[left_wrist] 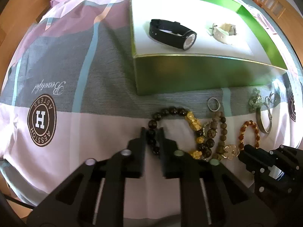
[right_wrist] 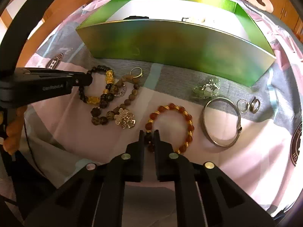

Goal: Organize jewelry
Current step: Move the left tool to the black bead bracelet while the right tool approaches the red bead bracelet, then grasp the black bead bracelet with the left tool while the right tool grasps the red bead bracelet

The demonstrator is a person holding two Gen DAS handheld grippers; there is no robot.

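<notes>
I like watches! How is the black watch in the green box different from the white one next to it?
The black watch has a dark strap; the white watch has a pale cream strap. The black watch looks bigger, and its round face shows towards the camera; the white watch's face is hard to make out. Both lie on their sides on the white floor of the green box, apart from each other.

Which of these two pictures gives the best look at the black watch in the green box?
The left wrist view: it looks down into the green box, showing the whole black watch, strap and face. In the right wrist view the box's front wall hides all but a dark sliver.
</notes>
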